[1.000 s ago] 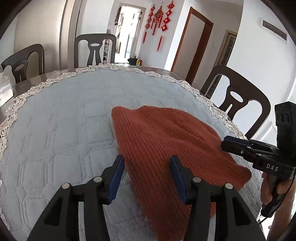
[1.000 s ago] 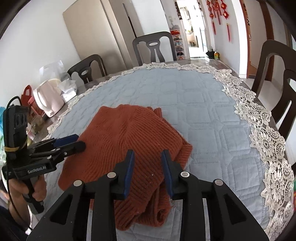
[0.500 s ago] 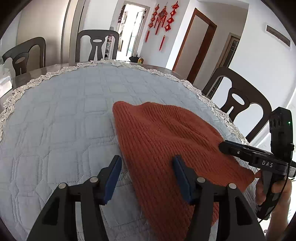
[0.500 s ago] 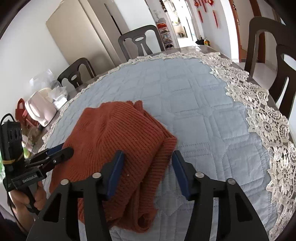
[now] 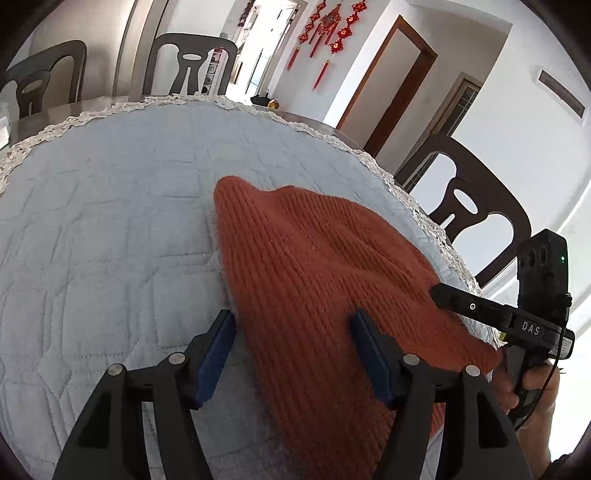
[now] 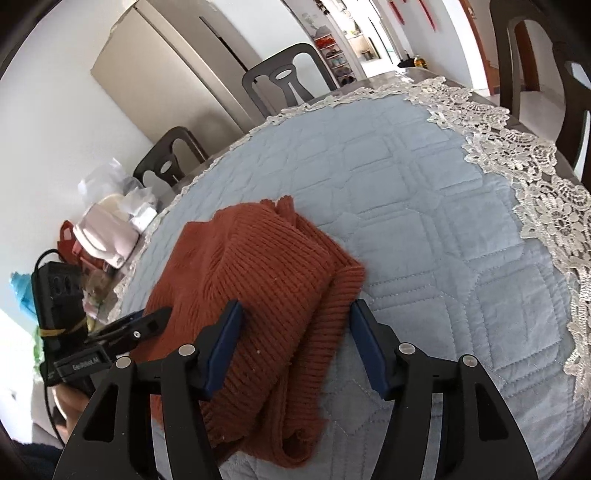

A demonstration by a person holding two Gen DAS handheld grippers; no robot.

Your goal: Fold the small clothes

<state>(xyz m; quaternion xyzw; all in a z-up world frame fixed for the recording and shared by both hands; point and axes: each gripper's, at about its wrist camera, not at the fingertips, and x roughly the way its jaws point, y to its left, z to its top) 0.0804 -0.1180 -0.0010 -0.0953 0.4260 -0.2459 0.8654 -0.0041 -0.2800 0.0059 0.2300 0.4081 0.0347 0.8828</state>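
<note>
A rust-orange knitted garment (image 5: 317, 280) lies folded on the blue quilted tablecloth (image 5: 103, 221) near the table's front edge. It also shows in the right wrist view (image 6: 258, 288), with doubled layers at its right side. My left gripper (image 5: 293, 343) is open, its jaws straddling the garment's near left edge. My right gripper (image 6: 295, 336) is open, its jaws straddling the garment's near right folded edge. Each gripper shows in the other's view: the right one (image 5: 439, 293) over the garment's right side, the left one (image 6: 159, 319) at its left side.
Dark wooden chairs (image 5: 476, 206) stand around the round table, which has a lace border (image 6: 535, 177). A pink appliance and bags (image 6: 107, 236) sit at the table's far left. A doorway and red hangings (image 5: 332, 33) are behind.
The right gripper's jaws have opened wider and it has tilted and moved closer to the garment's folded edge. The left gripper has edged forward over the garment.
</note>
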